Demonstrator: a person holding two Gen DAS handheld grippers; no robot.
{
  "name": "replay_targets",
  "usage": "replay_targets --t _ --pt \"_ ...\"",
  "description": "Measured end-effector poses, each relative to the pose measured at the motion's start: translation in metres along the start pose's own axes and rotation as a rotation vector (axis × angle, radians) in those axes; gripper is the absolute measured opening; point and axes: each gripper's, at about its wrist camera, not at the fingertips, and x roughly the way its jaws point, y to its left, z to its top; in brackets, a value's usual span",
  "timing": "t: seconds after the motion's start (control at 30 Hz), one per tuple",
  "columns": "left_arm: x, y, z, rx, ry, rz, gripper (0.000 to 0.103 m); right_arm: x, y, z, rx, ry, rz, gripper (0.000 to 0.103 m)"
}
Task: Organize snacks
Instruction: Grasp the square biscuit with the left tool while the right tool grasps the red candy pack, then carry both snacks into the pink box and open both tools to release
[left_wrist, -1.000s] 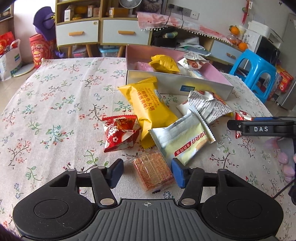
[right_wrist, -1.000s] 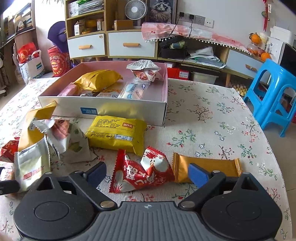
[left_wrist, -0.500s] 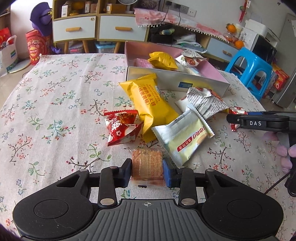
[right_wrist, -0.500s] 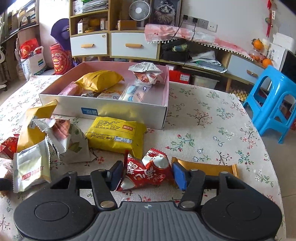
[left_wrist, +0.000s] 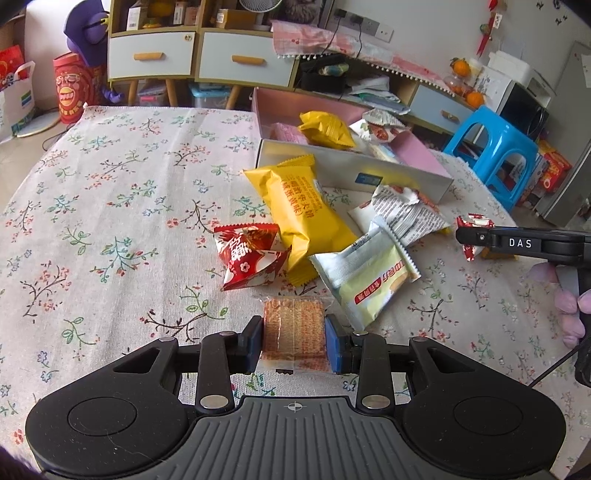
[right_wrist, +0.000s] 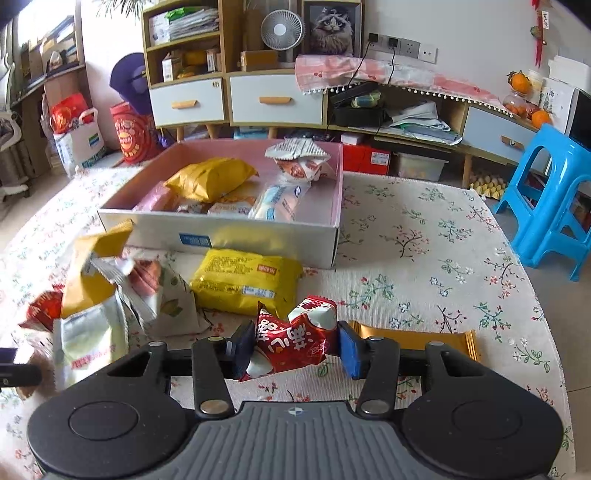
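left wrist view: left gripper (left_wrist: 294, 342) narrowed, pads pressed to both sides of clear-wrapped square biscuit pack (left_wrist: 294, 332) lying on floral tablecloth (left_wrist: 110, 206). just beyond: red crinkled candy pouch (left_wrist: 249, 254), long yellow foil packet (left_wrist: 301, 214), silver-and-cream wafer packet (left_wrist: 364, 277). pink-lined cardboard box (left_wrist: 354, 173) farther back, snacks inside.

right wrist view: right gripper (right_wrist: 295, 347) just been closing, pads now clamping red-and-white puffy snack bag (right_wrist: 291, 338), bag tilted. gold flat bar wrapper (right_wrist: 421, 338) just beside right pad; yellow rectangular packet (right_wrist: 245, 282) between bag and box.
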Motion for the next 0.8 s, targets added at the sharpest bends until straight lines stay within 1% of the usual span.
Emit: replay_targets --t 0.17,0.37,0.6,0.8 --pt "-0.007 0.002 0.002 -0.007 -0.016 -0.017 0.032 -0.008 0.000 0.006 0.014 -0.026 0.016 0.036" --pt "-0.013 0.001 0.006 -0.019 -0.033 -0.034 0.032 -0.014 0.001 0.009 0.031 -0.038 0.031 0.036" --pt "-0.021 -0.002 0.019 -0.036 -0.069 -0.055 0.032 -0.019 0.006 0.014 0.037 -0.050 0.044 0.036" --pt "-0.025 -0.004 0.035 -0.054 -0.106 -0.069 0.032 -0.028 0.008 0.022 0.046 -0.079 0.055 0.036"
